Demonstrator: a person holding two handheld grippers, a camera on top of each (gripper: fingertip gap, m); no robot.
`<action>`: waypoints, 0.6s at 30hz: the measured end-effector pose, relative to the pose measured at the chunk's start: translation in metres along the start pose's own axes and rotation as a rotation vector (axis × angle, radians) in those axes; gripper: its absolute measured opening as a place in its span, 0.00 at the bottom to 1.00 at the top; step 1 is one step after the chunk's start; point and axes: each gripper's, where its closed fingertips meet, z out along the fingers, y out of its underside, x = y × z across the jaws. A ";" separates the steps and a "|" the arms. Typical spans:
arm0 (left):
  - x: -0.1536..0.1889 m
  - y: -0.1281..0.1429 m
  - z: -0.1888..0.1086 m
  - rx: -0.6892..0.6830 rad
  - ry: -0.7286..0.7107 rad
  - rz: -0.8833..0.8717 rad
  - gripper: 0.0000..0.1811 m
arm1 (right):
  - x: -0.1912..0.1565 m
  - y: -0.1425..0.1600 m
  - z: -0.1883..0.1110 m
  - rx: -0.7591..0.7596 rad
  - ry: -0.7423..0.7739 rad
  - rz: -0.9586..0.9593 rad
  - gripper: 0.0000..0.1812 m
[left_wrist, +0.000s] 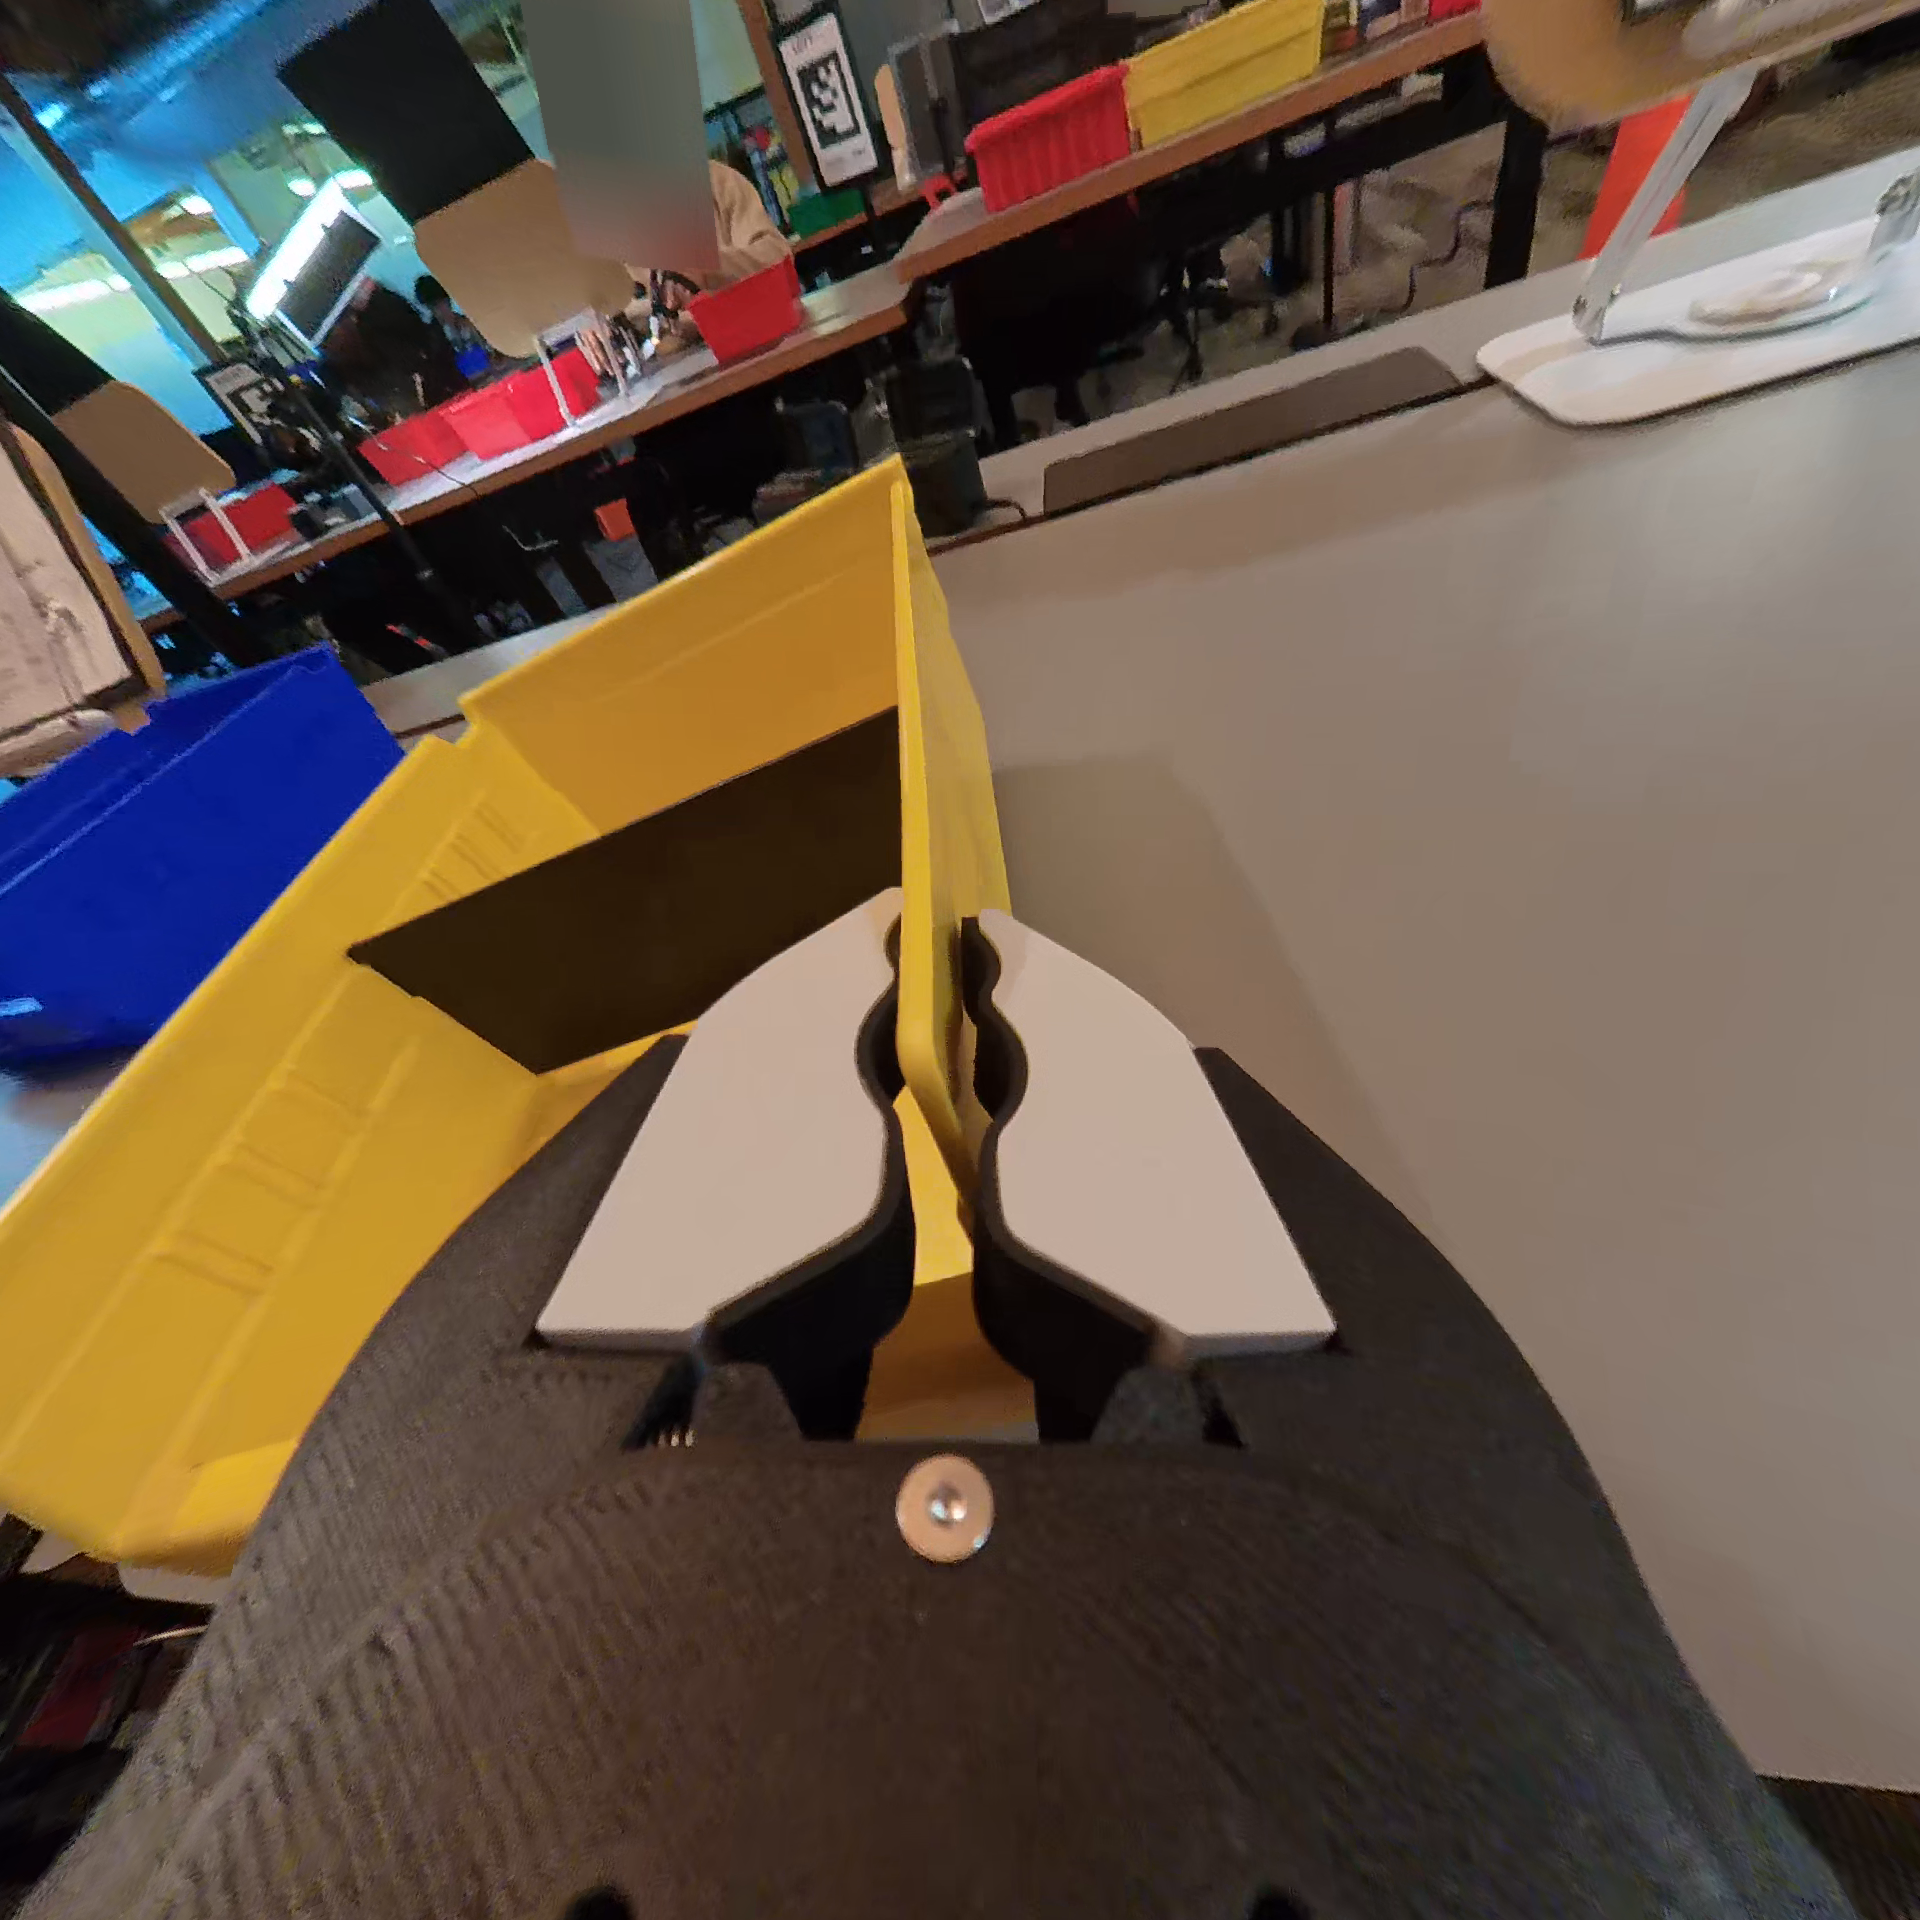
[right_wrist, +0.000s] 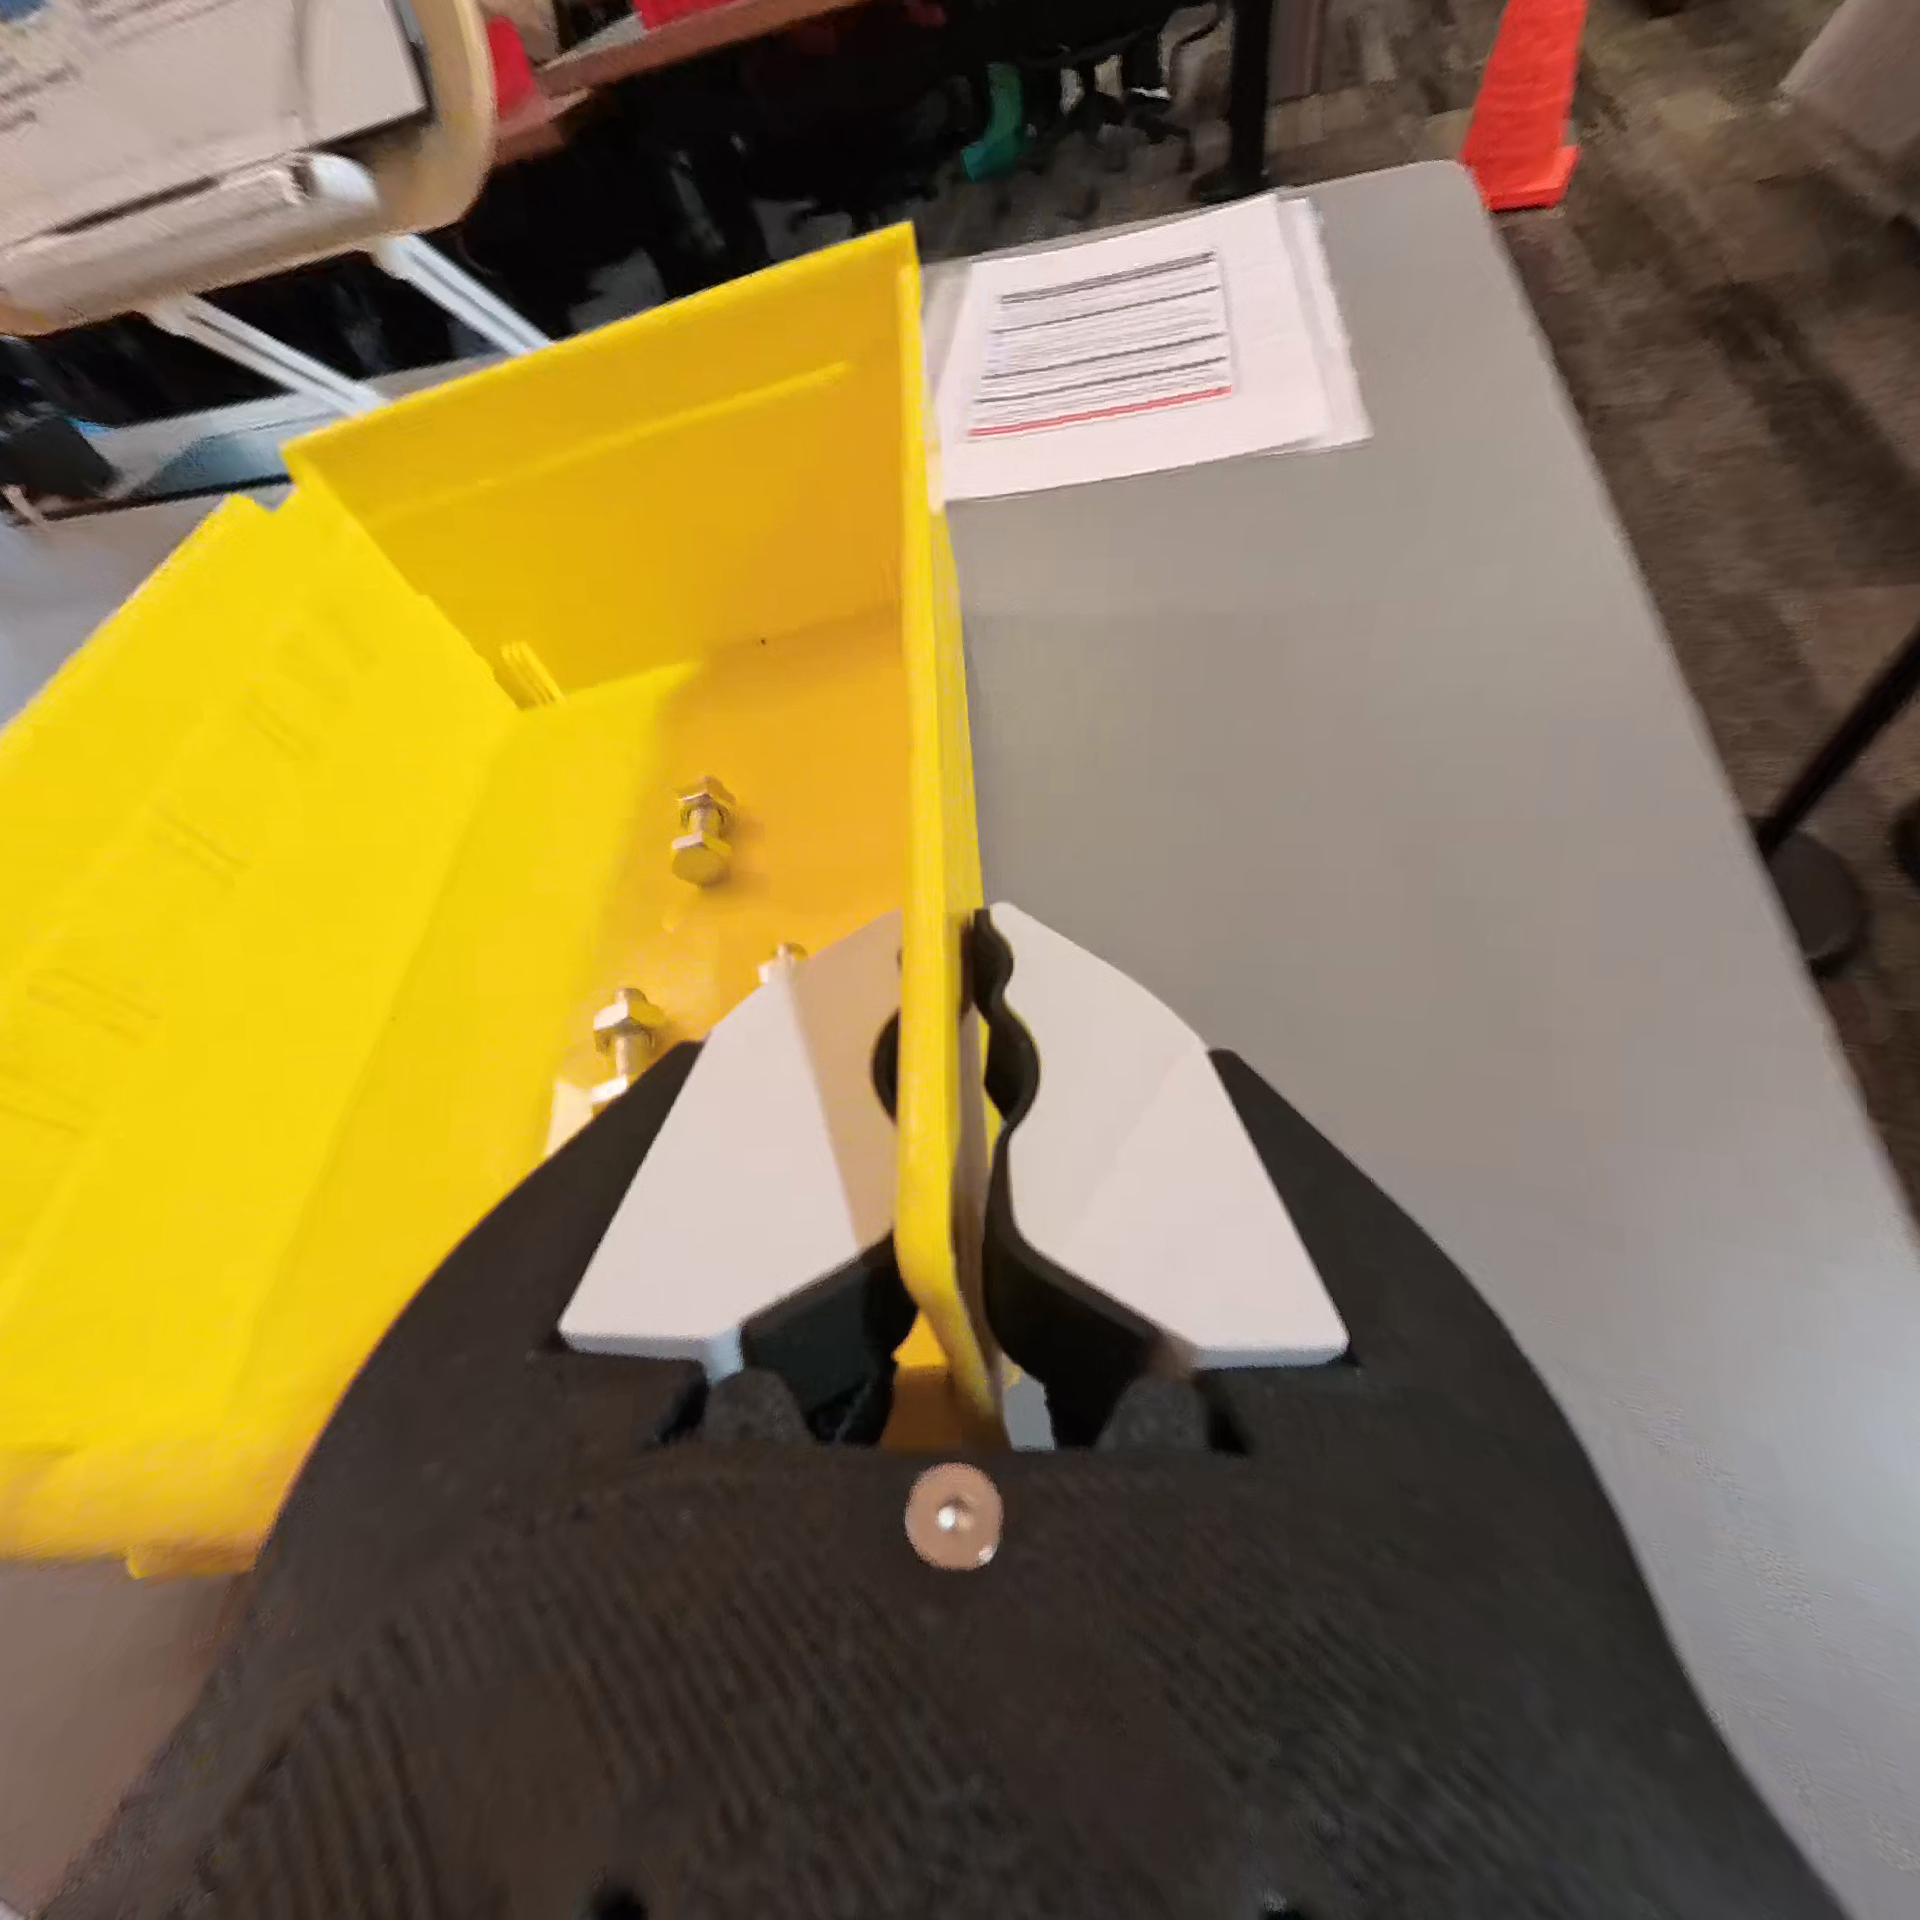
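Note:
In the left wrist view my left gripper (left_wrist: 935, 925) is shut on the right-hand wall (left_wrist: 914, 727) of a yellow plastic bin (left_wrist: 675, 665), one pad on each side of the thin wall. A black flat divider (left_wrist: 644, 914) stands across the inside of that bin. In the right wrist view my right gripper (right_wrist: 940, 920) is shut on the right-hand wall (right_wrist: 930, 623) of a yellow bin (right_wrist: 623, 499). Metal bolts with nuts (right_wrist: 701, 831) lie on that bin's floor, one (right_wrist: 623, 1023) close to my left finger. I cannot tell whether both views show the same bin.
A blue bin (left_wrist: 156, 852) sits left of the yellow one. The grey table (left_wrist: 1455, 831) runs to the right, with a white stand base (left_wrist: 1704, 343) at the far right. A printed sheet (right_wrist: 1132, 343) lies beyond the bin, and an orange cone (right_wrist: 1522, 104) stands on the floor. The tips of one gripper are about 75 cm away from the tips of the other.

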 end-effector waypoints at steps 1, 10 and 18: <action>-0.001 -0.006 -0.003 0.019 -0.004 -0.005 0.03 | -0.011 0.000 0.005 -0.007 -0.030 -0.016 0.04; -0.001 -0.040 -0.023 0.104 -0.025 -0.012 0.02 | -0.139 0.006 0.068 -0.106 -0.313 -0.133 0.04; -0.004 -0.079 -0.056 0.221 -0.078 0.064 0.03 | -0.252 -0.008 0.135 -0.134 -0.498 -0.167 0.04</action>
